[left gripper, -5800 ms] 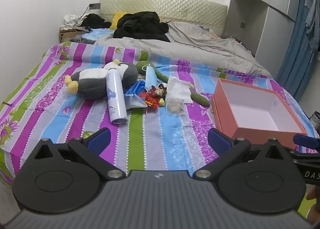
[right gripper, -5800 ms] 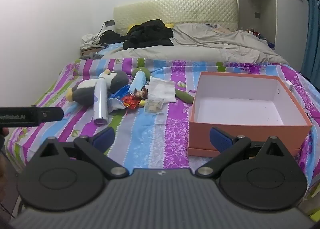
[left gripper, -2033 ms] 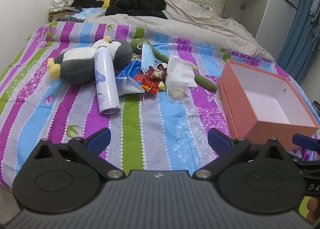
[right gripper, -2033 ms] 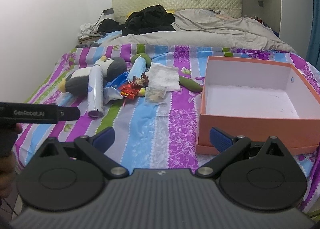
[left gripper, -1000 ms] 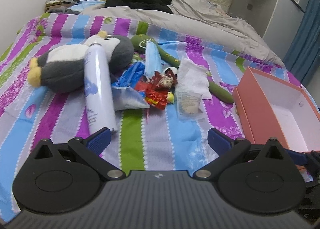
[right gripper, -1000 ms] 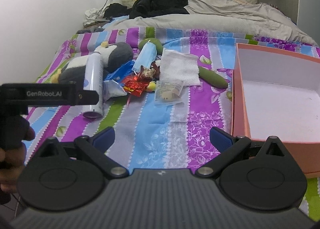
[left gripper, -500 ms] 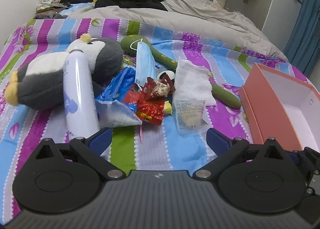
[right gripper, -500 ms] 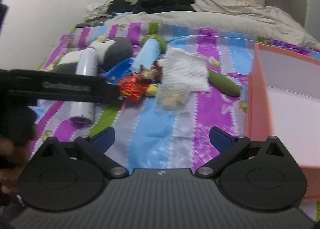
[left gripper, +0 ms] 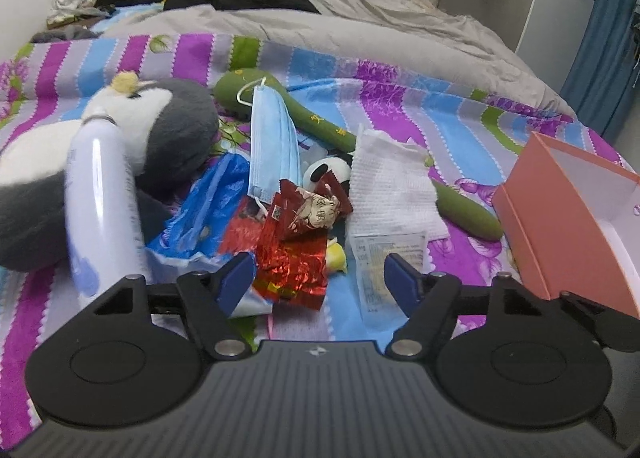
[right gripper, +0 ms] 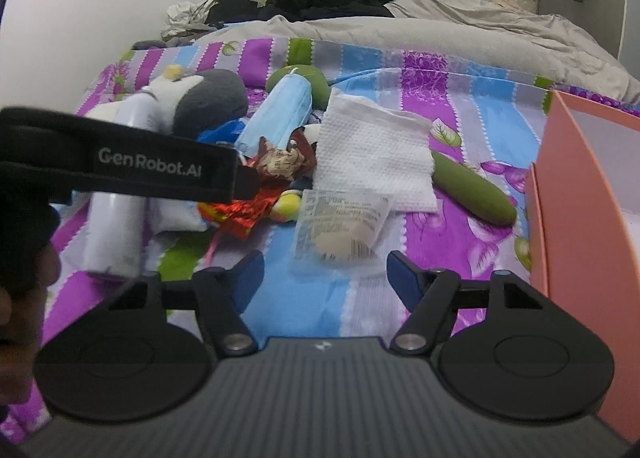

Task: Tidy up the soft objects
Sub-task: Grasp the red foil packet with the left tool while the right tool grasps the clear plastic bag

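Plush penguin (left gripper: 120, 161): lies at about 10 o'clock in the left wrist view, on the striped sheet (left gripper: 400, 105), with a spray can (left gripper: 100, 213) resting across its belly. It is judged light, squashy and not fragile; a pinch on the body or head should hold, once the can is cleared.
Face mask (left gripper: 272, 141): draped at 12 o'clock over a green plush stick (left gripper: 312, 117). It is judged limp and very light; best pinched at a folded edge.
White cloth (right gripper: 372, 153): spread at 12 o'clock in the right wrist view; judged thin, floppy and apt to drag the clear packet (right gripper: 340, 230) lying on its near edge.
Box (left gripper: 568, 225): open at 3 o'clock, nothing visible inside.
Left gripper (left gripper: 320, 278): jaws apart and closing, above the red foil wrappers (left gripper: 288, 258); nothing is gripped.
Right gripper (right gripper: 326, 270): jaws apart and closing, just short of the clear packet; nothing is held.
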Demonstrator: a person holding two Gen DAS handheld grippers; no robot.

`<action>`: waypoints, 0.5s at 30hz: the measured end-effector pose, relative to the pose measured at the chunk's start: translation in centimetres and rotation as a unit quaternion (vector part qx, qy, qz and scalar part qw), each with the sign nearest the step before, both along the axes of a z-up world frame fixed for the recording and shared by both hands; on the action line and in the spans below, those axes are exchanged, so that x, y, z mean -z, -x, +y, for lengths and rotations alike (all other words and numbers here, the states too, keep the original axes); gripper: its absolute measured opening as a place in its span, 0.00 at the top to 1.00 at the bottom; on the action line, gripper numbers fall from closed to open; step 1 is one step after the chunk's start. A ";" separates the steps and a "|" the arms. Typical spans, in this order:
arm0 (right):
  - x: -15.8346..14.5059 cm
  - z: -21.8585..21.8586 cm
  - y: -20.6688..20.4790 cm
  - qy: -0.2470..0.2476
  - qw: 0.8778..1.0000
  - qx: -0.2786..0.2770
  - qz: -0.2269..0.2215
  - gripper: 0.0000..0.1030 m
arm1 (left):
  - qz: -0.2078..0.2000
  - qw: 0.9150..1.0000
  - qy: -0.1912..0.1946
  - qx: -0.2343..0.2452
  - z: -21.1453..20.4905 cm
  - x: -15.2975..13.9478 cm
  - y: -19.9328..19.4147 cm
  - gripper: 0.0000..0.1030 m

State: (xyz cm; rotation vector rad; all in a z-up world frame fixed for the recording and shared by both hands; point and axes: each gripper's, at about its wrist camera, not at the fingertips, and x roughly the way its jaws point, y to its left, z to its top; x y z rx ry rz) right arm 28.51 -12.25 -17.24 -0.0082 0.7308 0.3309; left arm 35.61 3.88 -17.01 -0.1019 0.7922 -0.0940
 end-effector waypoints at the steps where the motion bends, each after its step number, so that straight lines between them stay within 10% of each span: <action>1: 0.3 0.0 -0.4 0.000 1.000 0.003 -0.002 0.33 | 0.004 1.000 0.000 0.000 0.0 0.4 -0.5 0.26; 15: 4.4 0.7 -5.0 0.015 1.000 -0.021 0.003 0.31 | 0.025 0.999 -0.033 -0.012 -0.2 4.7 -3.8 0.45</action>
